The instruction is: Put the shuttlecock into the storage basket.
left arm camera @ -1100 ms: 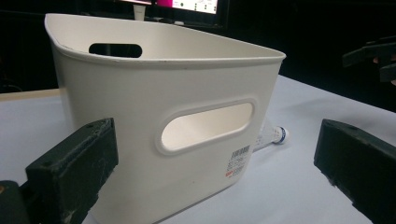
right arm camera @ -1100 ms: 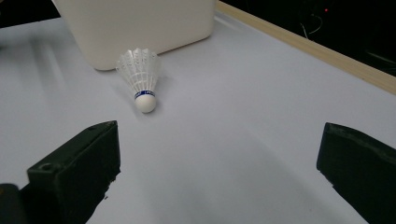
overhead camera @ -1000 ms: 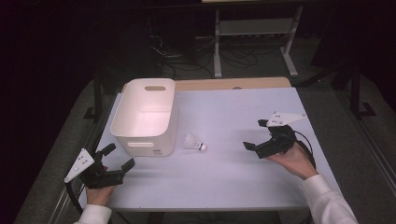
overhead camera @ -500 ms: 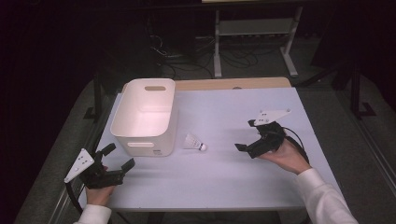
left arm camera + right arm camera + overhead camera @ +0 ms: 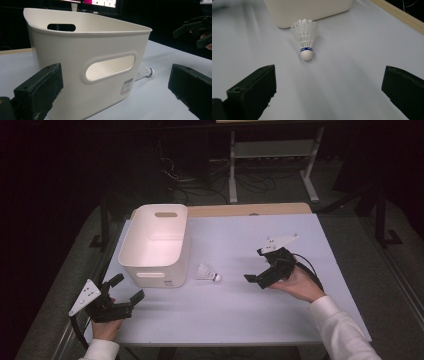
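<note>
So, I have the shuttlecock (image 5: 305, 38) lying on its side on the white table (image 5: 280, 310), just beside the near right corner of the cream bin (image 5: 155, 245) but apart from it. From the table's centre it sits at about nine o'clock. In my right gripper view its cork tip points toward me at six o'clock and the feather skirt fans away at twelve, toward the bin wall.

My right gripper (image 5: 264, 270) hangs low over the table with its jaws spread wide, nothing between them, aimed at the shuttlecock from the three o'clock side. My left gripper (image 5: 120, 292) rests at the near left corner, at roughly seven o'clock, jaws also spread and empty, looking straight at the bin's handle slot.

I judge the shuttlecock to be very light and ready to roll or skid if nudged. The feathers look fragile and springy, so squeezing the skirt risks crushing it. I would take hold at the firm cork, or just above it at the blue band (image 5: 306, 49), closing gently.
</note>
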`<state>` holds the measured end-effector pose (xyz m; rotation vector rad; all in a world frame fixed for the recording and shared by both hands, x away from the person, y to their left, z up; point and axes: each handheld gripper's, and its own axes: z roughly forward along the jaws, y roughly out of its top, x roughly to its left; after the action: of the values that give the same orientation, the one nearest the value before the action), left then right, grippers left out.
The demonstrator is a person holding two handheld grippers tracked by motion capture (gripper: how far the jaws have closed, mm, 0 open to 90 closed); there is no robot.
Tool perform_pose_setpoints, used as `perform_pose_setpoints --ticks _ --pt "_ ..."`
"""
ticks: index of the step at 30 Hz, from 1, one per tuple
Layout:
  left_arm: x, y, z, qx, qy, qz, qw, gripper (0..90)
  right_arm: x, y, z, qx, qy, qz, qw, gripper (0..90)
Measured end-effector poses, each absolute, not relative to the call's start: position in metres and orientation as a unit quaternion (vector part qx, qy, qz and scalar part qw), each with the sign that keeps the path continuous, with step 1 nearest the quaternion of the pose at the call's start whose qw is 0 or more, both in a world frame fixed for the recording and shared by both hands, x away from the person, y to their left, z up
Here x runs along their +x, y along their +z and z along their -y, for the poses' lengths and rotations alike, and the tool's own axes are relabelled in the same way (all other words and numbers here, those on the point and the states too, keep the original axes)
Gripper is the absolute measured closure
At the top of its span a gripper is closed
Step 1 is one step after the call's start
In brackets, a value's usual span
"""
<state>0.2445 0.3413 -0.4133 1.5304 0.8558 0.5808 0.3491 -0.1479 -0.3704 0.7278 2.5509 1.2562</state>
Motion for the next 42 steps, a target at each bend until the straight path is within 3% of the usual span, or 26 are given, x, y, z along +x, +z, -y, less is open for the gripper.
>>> perform_pose_setpoints --ticks 42 --pt "0.24 -0.412 -0.335 0.675 0.254 -0.351 0.597 0.0 0.372 -0.371 0.102 0.216 0.388 -0.892 0.083 0.0"
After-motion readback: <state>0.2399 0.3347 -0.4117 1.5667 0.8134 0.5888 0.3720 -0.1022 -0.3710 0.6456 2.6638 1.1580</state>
